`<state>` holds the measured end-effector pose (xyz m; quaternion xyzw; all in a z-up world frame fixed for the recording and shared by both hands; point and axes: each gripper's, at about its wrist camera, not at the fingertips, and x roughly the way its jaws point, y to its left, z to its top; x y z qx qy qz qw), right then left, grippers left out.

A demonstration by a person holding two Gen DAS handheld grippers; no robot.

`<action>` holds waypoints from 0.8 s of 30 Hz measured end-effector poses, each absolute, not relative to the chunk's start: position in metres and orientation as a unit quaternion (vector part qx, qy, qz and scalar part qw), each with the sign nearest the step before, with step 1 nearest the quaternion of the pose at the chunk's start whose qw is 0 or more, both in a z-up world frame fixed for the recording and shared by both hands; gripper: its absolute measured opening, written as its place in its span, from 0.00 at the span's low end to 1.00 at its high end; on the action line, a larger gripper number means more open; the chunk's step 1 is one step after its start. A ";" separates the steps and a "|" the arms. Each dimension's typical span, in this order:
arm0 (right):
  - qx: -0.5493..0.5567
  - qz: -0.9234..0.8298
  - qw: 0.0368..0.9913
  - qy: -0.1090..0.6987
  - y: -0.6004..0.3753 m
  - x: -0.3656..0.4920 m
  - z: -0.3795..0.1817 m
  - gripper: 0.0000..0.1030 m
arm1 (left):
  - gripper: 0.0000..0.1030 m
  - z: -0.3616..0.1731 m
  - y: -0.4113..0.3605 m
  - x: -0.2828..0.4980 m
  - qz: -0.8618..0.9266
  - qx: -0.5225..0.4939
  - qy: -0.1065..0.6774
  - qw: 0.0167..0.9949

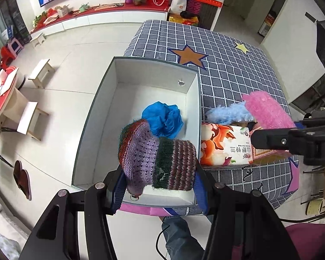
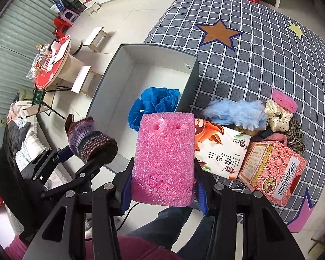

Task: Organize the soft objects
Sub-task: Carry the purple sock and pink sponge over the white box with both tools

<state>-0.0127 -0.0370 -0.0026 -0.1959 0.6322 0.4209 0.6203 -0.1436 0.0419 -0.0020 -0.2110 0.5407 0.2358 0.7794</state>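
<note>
My left gripper (image 1: pixel 159 189) is shut on a striped purple, red and green knitted piece (image 1: pixel 156 156) and holds it above the near end of the grey open box (image 1: pixel 97 106). A crumpled blue cloth (image 1: pixel 162 119) lies inside the box. My right gripper (image 2: pixel 162 191) is shut on a pink foam block (image 2: pixel 164 160), held upright above the table's near edge, right of the box (image 2: pixel 106 82). The knitted piece (image 2: pixel 91 143) and the left gripper also show at the left of the right wrist view.
On the checked tablecloth (image 2: pixel 260 65) right of the box lie a floral tissue pack (image 2: pixel 221 151), a pink patterned carton (image 2: pixel 273 169), a light blue fluffy thing (image 2: pixel 236 112), a cream dotted scrunchie (image 2: pixel 277 112) and a leopard one (image 2: pixel 296 136). Stools stand on the floor at left.
</note>
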 end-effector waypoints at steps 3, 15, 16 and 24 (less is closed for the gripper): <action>-0.197 0.421 0.620 0.632 -0.037 -0.013 -0.003 0.48 | 0.56 -0.003 0.043 -0.143 0.236 -0.213 0.541 0.779; -0.199 0.420 0.617 0.635 -0.035 -0.014 -0.006 0.48 | 0.56 -0.006 0.046 -0.145 0.236 -0.221 0.542 0.776; -0.200 0.420 0.617 0.635 -0.034 -0.014 -0.006 0.48 | 0.56 -0.006 0.046 -0.145 0.236 -0.222 0.542 0.775; -0.202 0.418 0.616 0.637 -0.032 -0.013 -0.008 0.48 | 0.56 -0.010 0.051 -0.146 0.239 -0.229 0.543 0.772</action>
